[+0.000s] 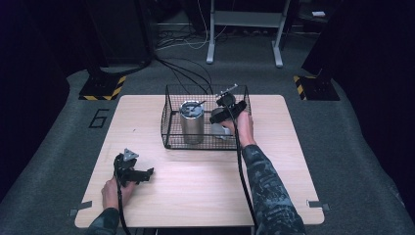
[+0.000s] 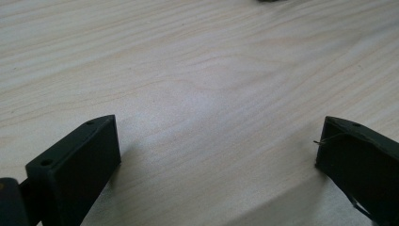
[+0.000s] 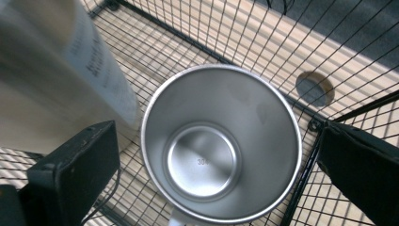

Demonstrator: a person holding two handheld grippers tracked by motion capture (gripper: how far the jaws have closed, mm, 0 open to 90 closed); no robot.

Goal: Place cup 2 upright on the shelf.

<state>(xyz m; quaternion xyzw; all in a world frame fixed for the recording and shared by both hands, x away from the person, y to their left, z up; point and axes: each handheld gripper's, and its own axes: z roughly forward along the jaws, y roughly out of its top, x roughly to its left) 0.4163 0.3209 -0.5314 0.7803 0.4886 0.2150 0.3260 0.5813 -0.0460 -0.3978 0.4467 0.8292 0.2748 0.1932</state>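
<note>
Dark carpet and black curtains surround a pale wooden table point(image 1: 195, 196) with a black wire basket point(image 1: 169, 120) standing at the middle of its far edge. Inside the basket, a tall lidded tumbler point(image 1: 192, 122) stands upright in the middle, and a steel cup point(image 3: 221, 146) stands open-mouthed just beside it, in the near right corner.

The right tool point(image 1: 226, 108) hangs over that cup, jaws wide apart and gripping nothing. In the right gripper view one jaw sits on the tumbler's side of the cup and the other looks to lie at or outside the basket wall.

The left tool point(image 1: 133, 172) rests near the table's near left corner, open and empty, over bare wood.

The step in hand seems to be lifting the cup out. To do it well, shift the right tool so both jaws clear the wire, then lower one jaw inside the cup and one outside its rim, on the side away from the tumbler. Close firmly on the thin wall and lift straight up, so the cup does not catch the mesh or knock the tumbler over.
</note>
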